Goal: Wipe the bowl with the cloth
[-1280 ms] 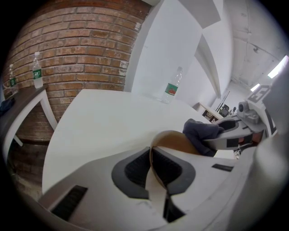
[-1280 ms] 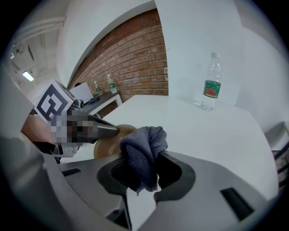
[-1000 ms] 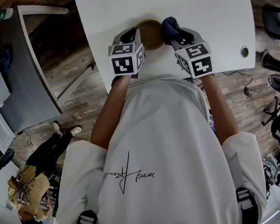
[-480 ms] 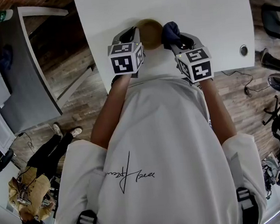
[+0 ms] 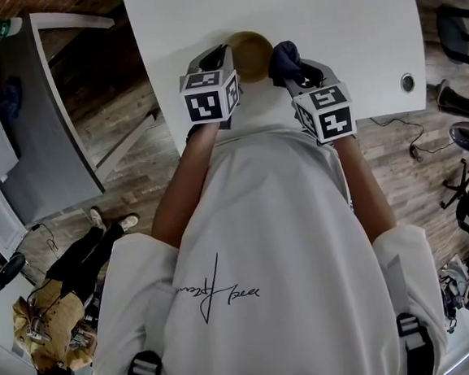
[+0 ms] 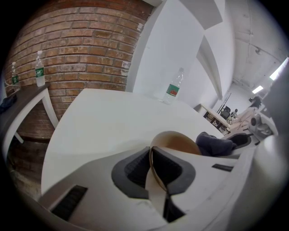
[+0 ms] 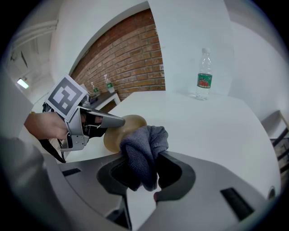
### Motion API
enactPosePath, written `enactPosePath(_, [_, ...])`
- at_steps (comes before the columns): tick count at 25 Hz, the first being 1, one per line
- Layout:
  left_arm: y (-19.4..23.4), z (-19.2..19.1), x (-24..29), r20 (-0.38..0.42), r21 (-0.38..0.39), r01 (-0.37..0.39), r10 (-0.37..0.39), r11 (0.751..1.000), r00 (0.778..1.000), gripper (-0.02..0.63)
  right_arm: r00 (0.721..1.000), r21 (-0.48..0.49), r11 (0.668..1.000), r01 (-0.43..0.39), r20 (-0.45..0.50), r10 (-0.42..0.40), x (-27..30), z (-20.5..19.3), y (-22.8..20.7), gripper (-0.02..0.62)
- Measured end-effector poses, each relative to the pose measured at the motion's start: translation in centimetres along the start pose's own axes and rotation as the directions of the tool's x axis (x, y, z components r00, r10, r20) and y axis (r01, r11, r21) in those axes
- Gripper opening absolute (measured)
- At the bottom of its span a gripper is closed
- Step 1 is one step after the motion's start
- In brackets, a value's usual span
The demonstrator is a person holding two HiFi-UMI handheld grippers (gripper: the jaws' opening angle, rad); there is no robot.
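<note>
Now the left hand-held gripper (image 6: 152, 169) is clamped on the thin rim of the bowl (image 6: 178, 143) and holds it tilted over the white surface (image 6: 104, 122). The right hand-held gripper (image 7: 146, 178) squeezes the soft cloth (image 7: 144, 149) just beside it. The bowl looks light, stiff and smooth, so the rim seems the best place to hold.

in the upper middle of the head view, over the worktop (image 5: 333, 11), the bowl (image 5: 249, 51) has its rim in the left tool (image 5: 227, 58), the cloth (image 5: 284, 54) in the right tool (image 5: 291, 70) just right of it, a bottle (image 6: 173, 88) farther back.
</note>
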State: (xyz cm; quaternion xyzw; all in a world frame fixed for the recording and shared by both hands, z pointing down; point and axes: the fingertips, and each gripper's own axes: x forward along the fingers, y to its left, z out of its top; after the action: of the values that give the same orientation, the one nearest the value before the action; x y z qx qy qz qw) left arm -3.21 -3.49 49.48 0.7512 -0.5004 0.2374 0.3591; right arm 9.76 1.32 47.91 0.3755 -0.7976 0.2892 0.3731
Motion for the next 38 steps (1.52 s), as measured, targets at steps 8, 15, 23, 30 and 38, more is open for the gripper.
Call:
enactPosePath(8, [0.0, 0.0, 0.0, 0.001, -0.005, -0.002, 0.002, 1.0, 1.0, 0.012, 1.0, 0.002, 1.0, -0.004, -0.009, 0.004, -0.4, -0.7, 0.5, 0.098])
enactPosePath(15, [-0.2, 0.0, 0.0, 0.001, -0.016, 0.0, 0.0, 1.0, 1.0, 0.012, 1.0, 0.013, 1.0, -0.012, -0.015, 0.012, -0.7, -1.3, 0.8, 0.098])
enactPosePath(23, [0.0, 0.0, 0.0, 0.003, -0.026, -0.004, 0.004, 1.0, 1.0, 0.014, 0.999, 0.009, 1.0, -0.022, -0.03, 0.022, -1.0, -2.0, 1.6, 0.098])
enactPosePath(30, [-0.1, -0.1, -0.2, 0.008, -0.033, -0.007, 0.008, 0.999, 1.0, 0.015, 0.999, 0.003, 1.0, -0.029, -0.039, 0.029, -1.2, -2.5, 2.1, 0.098])
enactPosePath(38, [0.2, -0.1, -0.2, 0.019, -0.046, -0.016, 0.017, 0.999, 1.0, 0.021, 0.998, -0.008, 0.999, -0.043, -0.05, 0.043, -1.2, -2.7, 2.7, 0.098])
